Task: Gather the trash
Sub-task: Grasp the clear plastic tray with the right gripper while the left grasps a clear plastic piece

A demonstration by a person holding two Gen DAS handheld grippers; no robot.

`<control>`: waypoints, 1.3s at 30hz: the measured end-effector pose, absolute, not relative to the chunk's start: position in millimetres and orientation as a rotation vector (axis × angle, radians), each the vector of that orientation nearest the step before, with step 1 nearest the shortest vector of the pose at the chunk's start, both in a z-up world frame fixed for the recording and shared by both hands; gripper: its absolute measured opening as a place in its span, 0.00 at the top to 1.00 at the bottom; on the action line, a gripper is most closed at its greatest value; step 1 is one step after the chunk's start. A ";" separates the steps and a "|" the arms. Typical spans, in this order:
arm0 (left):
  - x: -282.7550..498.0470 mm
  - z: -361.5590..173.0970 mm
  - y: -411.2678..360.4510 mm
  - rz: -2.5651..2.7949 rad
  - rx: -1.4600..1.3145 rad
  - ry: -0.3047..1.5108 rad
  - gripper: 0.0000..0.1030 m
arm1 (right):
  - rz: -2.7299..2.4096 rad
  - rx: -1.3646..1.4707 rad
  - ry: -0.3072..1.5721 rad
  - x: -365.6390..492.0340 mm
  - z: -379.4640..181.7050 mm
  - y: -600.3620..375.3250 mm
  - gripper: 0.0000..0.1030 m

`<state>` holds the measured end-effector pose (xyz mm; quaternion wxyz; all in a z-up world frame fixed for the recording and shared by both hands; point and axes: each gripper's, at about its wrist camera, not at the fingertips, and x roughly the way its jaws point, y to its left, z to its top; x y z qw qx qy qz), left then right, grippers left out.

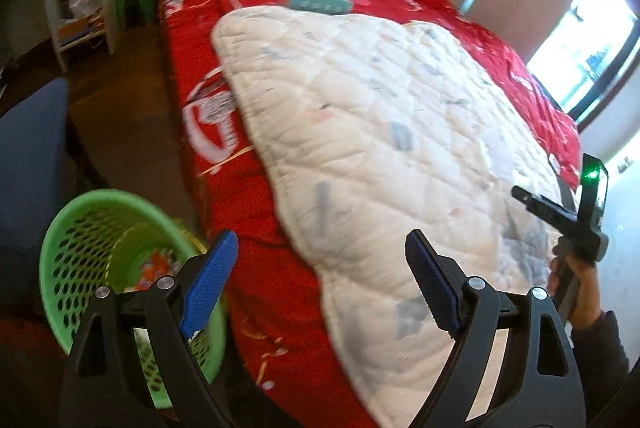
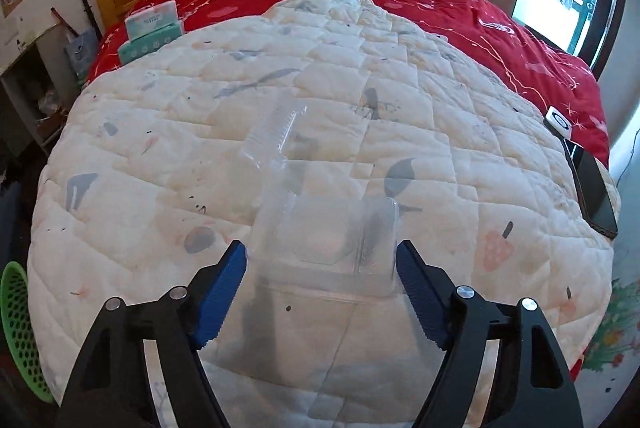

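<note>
Two grippers were at work over the white quilt (image 2: 400, 88): the right gripper (image 2: 320, 288) straddled the clear plastic container (image 2: 324, 228) lying mid-quilt, pads apparently not yet pressing it, while the left gripper (image 1: 320, 276) hung wide and empty beside the quilt's edge, near the green basket (image 1: 80, 228).

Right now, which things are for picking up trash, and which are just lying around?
For the job:
- clear plastic container, between the right claw fingers
- green basket with trash in it
- left claw, empty

Just lying about:
- tissue packs
- phone
- white quilt
</note>
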<state>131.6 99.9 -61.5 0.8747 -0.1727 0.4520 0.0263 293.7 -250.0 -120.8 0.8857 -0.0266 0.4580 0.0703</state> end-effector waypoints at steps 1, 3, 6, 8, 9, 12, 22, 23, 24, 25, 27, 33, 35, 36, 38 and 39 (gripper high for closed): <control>138.2 -59.6 92.5 0.038 -0.348 0.938 0.18 | 0.152 -0.051 0.950 291.7 -119.2 -251.4 0.28; 151.3 -56.1 78.3 0.000 -0.332 0.930 0.18 | 0.165 -0.040 0.941 286.6 -114.5 -255.5 0.28; 169.4 -51.3 56.7 -0.068 -0.319 0.924 0.18 | 0.187 -0.024 0.932 277.2 -106.1 -263.6 0.28; 182.5 -48.8 38.1 -0.125 -0.306 0.915 0.18 | 0.204 -0.018 0.927 270.2 -100.7 -268.8 0.28; 192.0 -47.3 26.1 -0.157 -0.299 0.913 0.18 | 0.210 -0.016 0.925 266.2 -98.0 -271.7 0.28; 210.3 -45.2 -2.8 -0.232 -0.290 0.909 0.18 | 0.230 -0.006 0.918 254.1 -92.3 -280.8 0.28; 272.4 -58.5 -112.1 -0.387 -0.119 0.933 0.26 | 0.263 -0.003 0.906 223.3 -91.5 -308.2 0.28; 277.9 -61.4 -118.7 -0.392 -0.111 0.939 0.30 | 0.265 0.001 0.908 221.8 -92.4 -311.0 0.28; 283.4 -64.6 -125.1 -0.396 -0.103 0.943 0.31 | 0.265 0.005 0.908 220.1 -93.6 -314.9 0.28; 290.2 -68.2 -131.6 -0.396 -0.093 0.947 0.32 | 0.264 0.007 0.908 219.4 -94.7 -316.8 0.28; 301.8 -75.0 -141.6 -0.399 -0.083 0.957 0.36 | 0.266 0.016 0.906 217.7 -95.8 -321.8 0.28; 332.7 -94.2 -167.8 -0.384 -0.036 0.974 0.44 | 0.275 0.047 0.901 214.3 -97.8 -331.4 0.28; 341.0 -102.1 -174.3 -0.366 -0.012 0.987 0.48 | 0.276 0.053 0.899 214.0 -97.7 -332.8 0.28; 344.2 -105.4 -176.3 -0.361 -0.004 0.991 0.53 | 0.277 0.058 0.898 213.3 -97.6 -333.5 0.28; 348.9 -110.5 -177.9 -0.349 0.014 0.995 0.63 | 0.278 0.063 0.898 213.0 -97.7 -334.3 0.28; 350.2 -112.2 -176.5 -0.349 0.010 0.998 0.74 | 0.278 0.063 0.898 211.7 -97.6 -333.9 0.28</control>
